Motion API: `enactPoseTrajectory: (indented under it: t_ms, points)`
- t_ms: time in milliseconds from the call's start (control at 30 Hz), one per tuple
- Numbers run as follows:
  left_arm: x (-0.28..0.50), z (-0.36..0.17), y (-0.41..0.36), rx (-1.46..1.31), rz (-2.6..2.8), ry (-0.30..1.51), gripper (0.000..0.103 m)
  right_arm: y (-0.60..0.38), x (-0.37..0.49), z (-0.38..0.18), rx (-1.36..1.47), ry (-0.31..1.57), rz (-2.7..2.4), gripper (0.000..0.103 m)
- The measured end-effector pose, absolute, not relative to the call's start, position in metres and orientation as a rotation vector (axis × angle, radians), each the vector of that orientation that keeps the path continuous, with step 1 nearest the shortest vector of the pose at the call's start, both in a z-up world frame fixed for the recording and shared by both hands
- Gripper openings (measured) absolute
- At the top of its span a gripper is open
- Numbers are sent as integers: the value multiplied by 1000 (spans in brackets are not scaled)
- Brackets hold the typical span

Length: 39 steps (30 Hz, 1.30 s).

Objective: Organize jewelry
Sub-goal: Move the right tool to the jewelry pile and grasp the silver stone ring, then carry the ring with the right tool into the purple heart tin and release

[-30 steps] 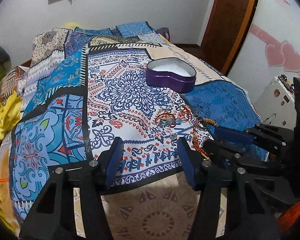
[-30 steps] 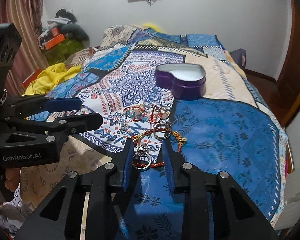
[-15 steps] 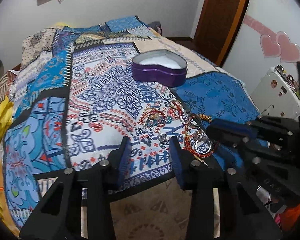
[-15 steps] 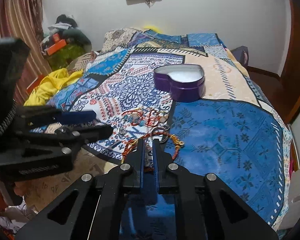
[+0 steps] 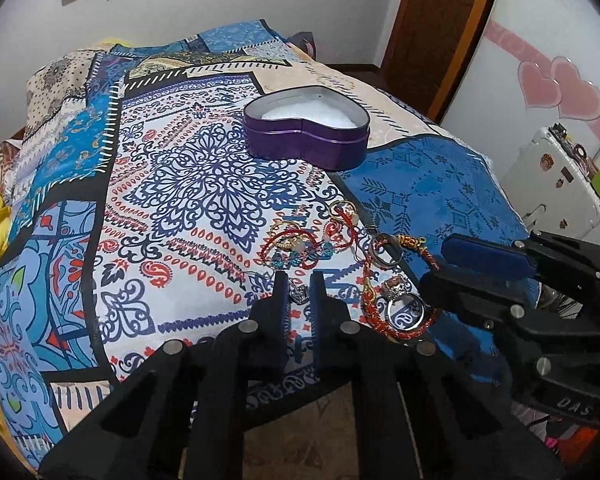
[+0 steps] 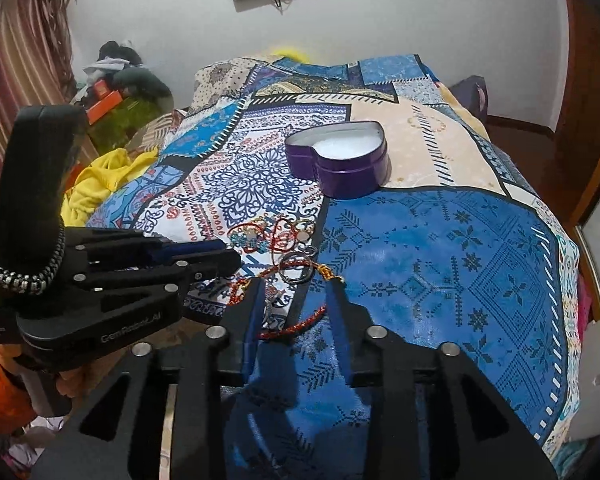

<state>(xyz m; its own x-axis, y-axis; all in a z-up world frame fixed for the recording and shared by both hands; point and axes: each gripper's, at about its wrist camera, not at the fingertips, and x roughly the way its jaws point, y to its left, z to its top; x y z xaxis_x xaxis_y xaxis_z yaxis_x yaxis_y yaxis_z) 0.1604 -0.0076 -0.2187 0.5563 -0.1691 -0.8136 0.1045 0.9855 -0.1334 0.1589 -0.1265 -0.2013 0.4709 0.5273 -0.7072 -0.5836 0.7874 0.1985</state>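
Observation:
A purple heart-shaped tin (image 5: 308,136) with a white lining stands open on the patterned bedspread; it also shows in the right wrist view (image 6: 340,160). A pile of red cord bracelets and rings (image 5: 340,248) lies in front of it. My left gripper (image 5: 300,292) has its jaws nearly shut around a small silver heart pendant (image 5: 299,293) on the cloth. My right gripper (image 6: 294,308) is open over a red beaded bracelet (image 6: 296,326), with a metal ring (image 6: 296,268) just beyond it. The right gripper also shows in the left wrist view (image 5: 456,268).
The bed's near edge lies just below both grippers. A yellow cloth (image 6: 100,184) lies off the left side. A white suitcase (image 5: 556,184) and a brown door (image 5: 432,20) stand at the right. The blue cloth patch (image 6: 440,272) lies at the right.
My left gripper has moved in on the small pendant and narrowed its jaws from wide open. My right gripper had shut near the beaded bracelet and has opened again.

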Motion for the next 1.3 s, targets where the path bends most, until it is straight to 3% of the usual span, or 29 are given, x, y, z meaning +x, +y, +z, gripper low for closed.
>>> enactPoseTrajectory:
  t_ms: [400,600,1300]
  points:
    - [140,-206,1,-65,-133,934,9,-108,161,-217,-107,863,715,29]
    - [136,-201,-1,-52,-129,911,9,-108,161,-218,-117,852,707,15]
    - [154,-148,-7,-42,-133,758,9,-138,174,-168,-42,709,629,15]
